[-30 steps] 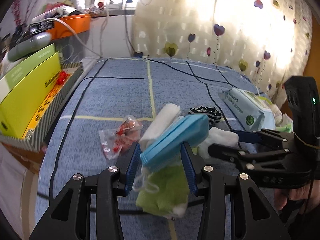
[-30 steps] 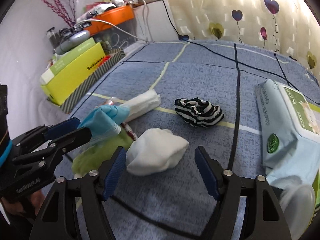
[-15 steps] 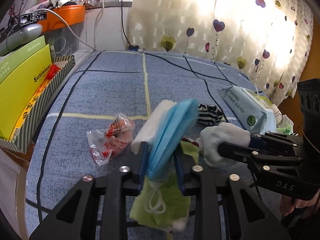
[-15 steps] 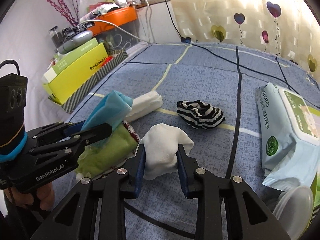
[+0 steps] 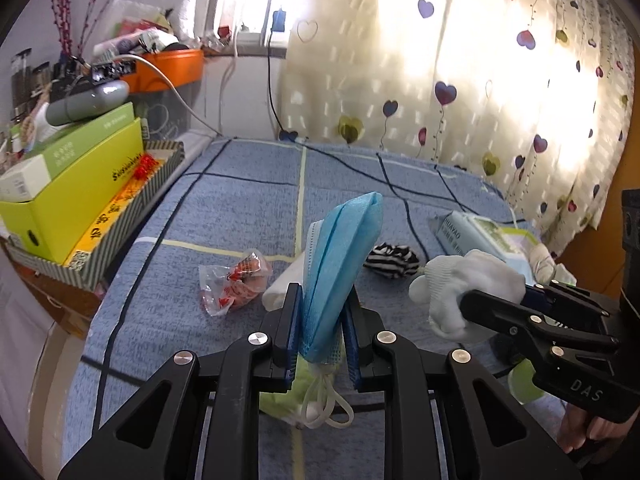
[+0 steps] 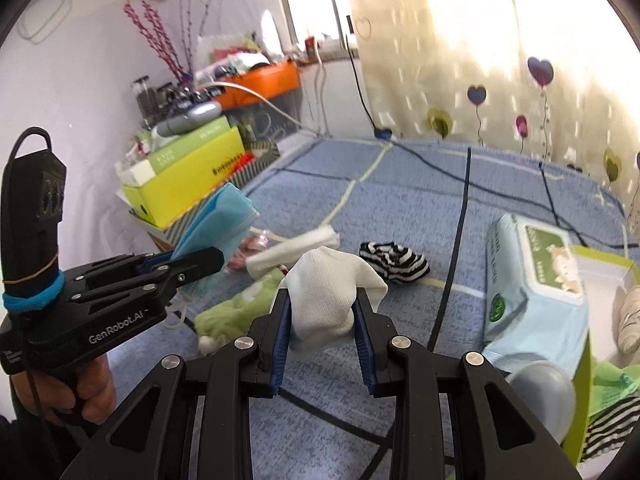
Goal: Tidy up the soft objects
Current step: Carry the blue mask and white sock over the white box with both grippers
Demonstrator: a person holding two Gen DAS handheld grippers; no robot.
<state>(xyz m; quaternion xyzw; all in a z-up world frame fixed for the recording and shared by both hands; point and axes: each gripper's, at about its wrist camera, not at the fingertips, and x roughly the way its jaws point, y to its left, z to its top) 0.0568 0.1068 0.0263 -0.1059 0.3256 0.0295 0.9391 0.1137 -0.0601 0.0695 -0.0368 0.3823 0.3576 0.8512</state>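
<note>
Left wrist view: the blue checked bedspread (image 5: 248, 208) takes up most of the room, its far half bare up to the heart-print curtain (image 5: 500, 80), so there is open space to carry things that way. Along its left edge sits a striped cardboard tray (image 5: 120, 216) with yellow-green boxes; on the right, a pale blue pack of wet wipes (image 5: 464, 232) lies near the edge.

The left gripper (image 5: 322, 322) has just been closing and now pinches a folded blue paper face mask (image 5: 344, 256) upright, its ear loops dangling clear of the crumpled green cloth (image 5: 288, 396) below, presumably to separate it from the pile. The right gripper (image 6: 320, 320) has likewise been closing and clamps a balled white knitted sock (image 6: 326, 296), lifted off the bedspread.

Still lying between them and the far space: a rolled white cloth (image 6: 296, 248), a striped black-and-white sock (image 6: 394, 260) and a crinkled clear wrapper with red print (image 5: 234, 284), all close together, leaving little room low down.
</note>
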